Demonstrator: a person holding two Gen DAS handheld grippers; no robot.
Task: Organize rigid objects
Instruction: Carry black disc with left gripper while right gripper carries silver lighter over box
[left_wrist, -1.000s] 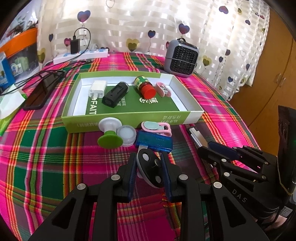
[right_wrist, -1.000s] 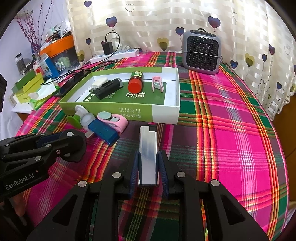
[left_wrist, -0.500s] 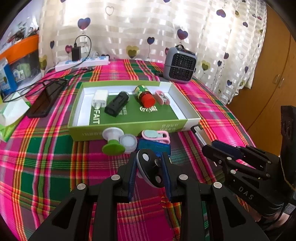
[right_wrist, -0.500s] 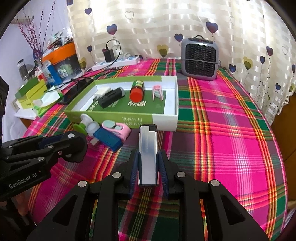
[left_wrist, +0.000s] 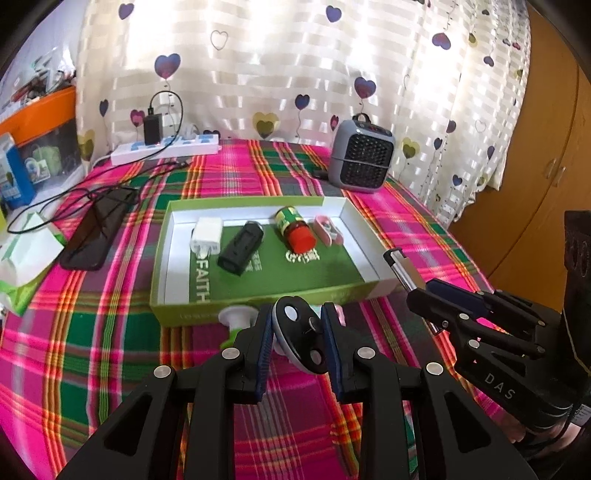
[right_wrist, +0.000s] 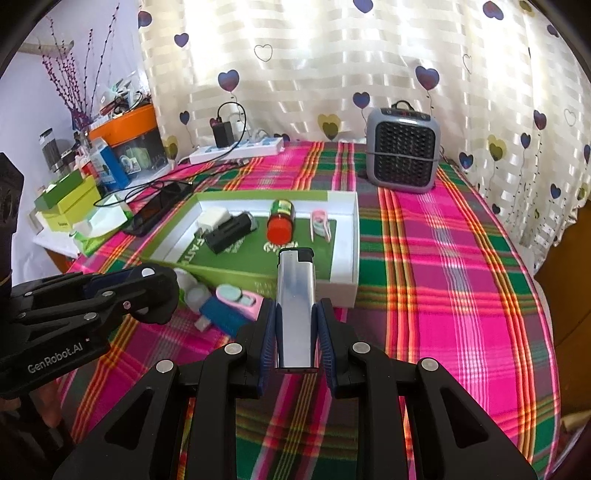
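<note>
Nearest of all, two grippers hang side by side over the plaid tablecloth (right_wrist: 443, 258), each with something pinched in it. One is the left gripper (left_wrist: 297, 341), its jaws drawn in tight on a single dark oval clip (left_wrist: 301, 338) with a pale edge and round holes in its face; the other is the right gripper (right_wrist: 295, 332), jaws narrow around one silver lighter (right_wrist: 295, 306) that stands lengthwise between the blue pads (right_wrist: 269, 334) with its black cap pointing away. Both held things are clear of the cloth, in front of the box. Just past the fingertips, four small things lie loose on the cloth against the near wall of the box: one white-and-green suction piece (left_wrist: 236, 317), one round translucent cap (right_wrist: 195, 295), one pink clip (right_wrist: 236, 297) and one blue flat stick (right_wrist: 221, 315) with a metal end. Behind them sits the one shallow green box (left_wrist: 258, 297) with white inner walls, and four things rest in it in a row: one white plug adapter (left_wrist: 207, 234), one black block (left_wrist: 240, 247), one small bottle with a red cap (left_wrist: 295, 230) lying on its side, and one pink clip-like piece (left_wrist: 327, 229). Beside the box lies one dark phone (left_wrist: 98, 229), and at the far edge stand one white power strip (left_wrist: 166, 147) and one grey fan heater (right_wrist: 402, 160) before the heart-print curtain (right_wrist: 332, 55).
</note>
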